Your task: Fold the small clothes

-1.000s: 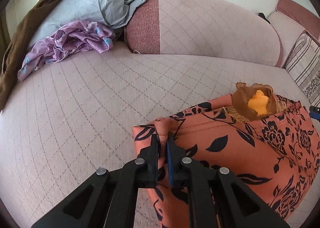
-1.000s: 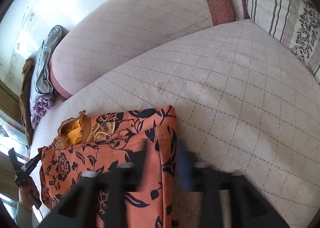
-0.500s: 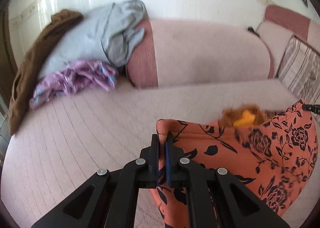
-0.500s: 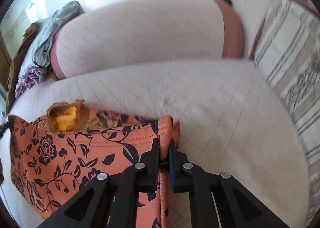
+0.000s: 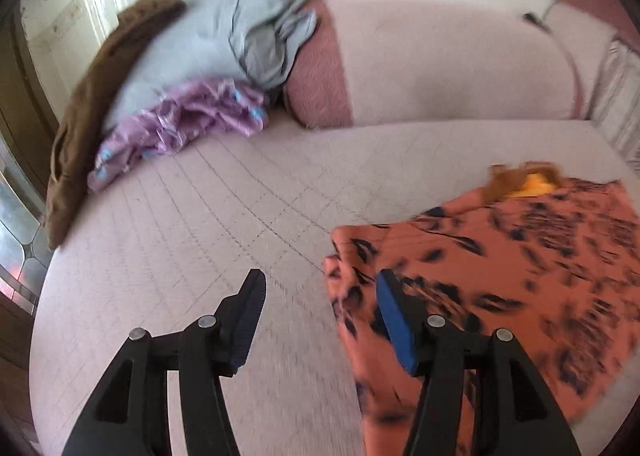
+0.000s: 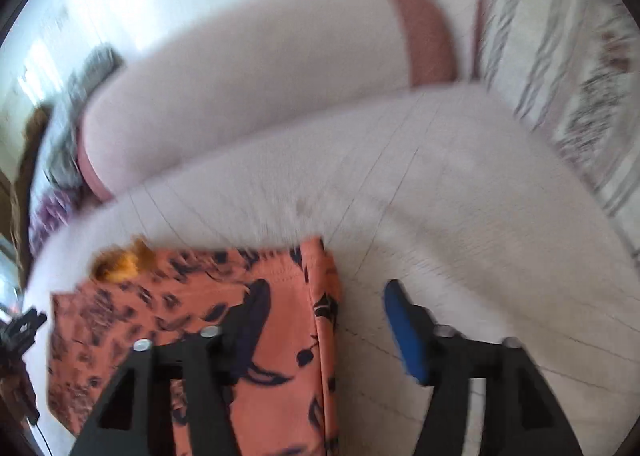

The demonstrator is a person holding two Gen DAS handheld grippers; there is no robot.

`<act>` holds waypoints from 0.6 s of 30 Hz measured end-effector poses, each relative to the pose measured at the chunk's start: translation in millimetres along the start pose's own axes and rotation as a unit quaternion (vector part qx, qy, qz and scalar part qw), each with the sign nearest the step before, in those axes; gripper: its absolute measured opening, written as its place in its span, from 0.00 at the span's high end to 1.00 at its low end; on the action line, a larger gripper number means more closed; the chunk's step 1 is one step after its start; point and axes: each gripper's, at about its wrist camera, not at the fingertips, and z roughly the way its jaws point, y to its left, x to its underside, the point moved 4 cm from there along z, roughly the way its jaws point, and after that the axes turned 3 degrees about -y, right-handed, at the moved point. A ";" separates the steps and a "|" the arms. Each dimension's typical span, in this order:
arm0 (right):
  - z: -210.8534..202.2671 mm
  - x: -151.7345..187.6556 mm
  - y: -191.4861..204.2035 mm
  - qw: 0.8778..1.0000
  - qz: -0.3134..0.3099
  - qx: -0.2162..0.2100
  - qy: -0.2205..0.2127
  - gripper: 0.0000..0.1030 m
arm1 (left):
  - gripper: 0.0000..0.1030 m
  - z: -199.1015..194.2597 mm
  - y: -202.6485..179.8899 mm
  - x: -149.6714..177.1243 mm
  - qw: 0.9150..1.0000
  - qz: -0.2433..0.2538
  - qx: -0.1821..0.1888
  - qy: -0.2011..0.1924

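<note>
Jaws of both grippers have just opened, releasing floral garment [image 5: 500,276] below them.

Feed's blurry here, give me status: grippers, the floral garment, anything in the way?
Left gripper and right gripper open, jaws just opened. Orange floral garment released, lying on sofa seat. Clothes pile far back, nothing blocking.

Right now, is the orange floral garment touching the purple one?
Apart. The left wrist view shows a wide stretch of bare sofa seat between the orange floral garment and the purple garment.
</note>
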 end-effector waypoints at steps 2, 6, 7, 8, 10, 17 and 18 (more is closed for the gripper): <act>-31.1 5.7 6.5 0.999 0.017 -0.049 -0.008 0.36 | 0.40 -28.6 -6.4 9.8 1.000 -0.002 0.015 -0.017; -76.2 54.5 27.8 0.979 0.050 -0.194 0.027 0.25 | 0.26 -57.0 -26.6 44.4 0.998 -0.022 0.051 -0.021; -74.6 67.6 29.0 0.975 0.062 -0.212 0.039 0.23 | 0.26 -56.0 -27.3 53.8 0.998 -0.035 0.051 -0.012; -67.6 87.1 27.5 0.970 0.085 -0.222 0.057 0.23 | 0.26 -50.3 -24.2 65.9 0.997 -0.065 0.050 0.004; -52.4 120.4 10.9 0.962 0.127 -0.223 0.088 0.23 | 0.26 -41.0 -17.8 94.2 0.988 -0.135 0.059 0.052; -62.5 209.7 -48.7 0.899 0.365 -0.234 0.068 0.23 | 0.26 -62.4 -9.8 157.9 0.922 -0.366 0.122 0.040; -63.8 210.5 -48.9 0.898 0.369 -0.230 0.059 0.23 | 0.26 -52.7 -14.8 157.3 0.918 -0.372 0.128 0.048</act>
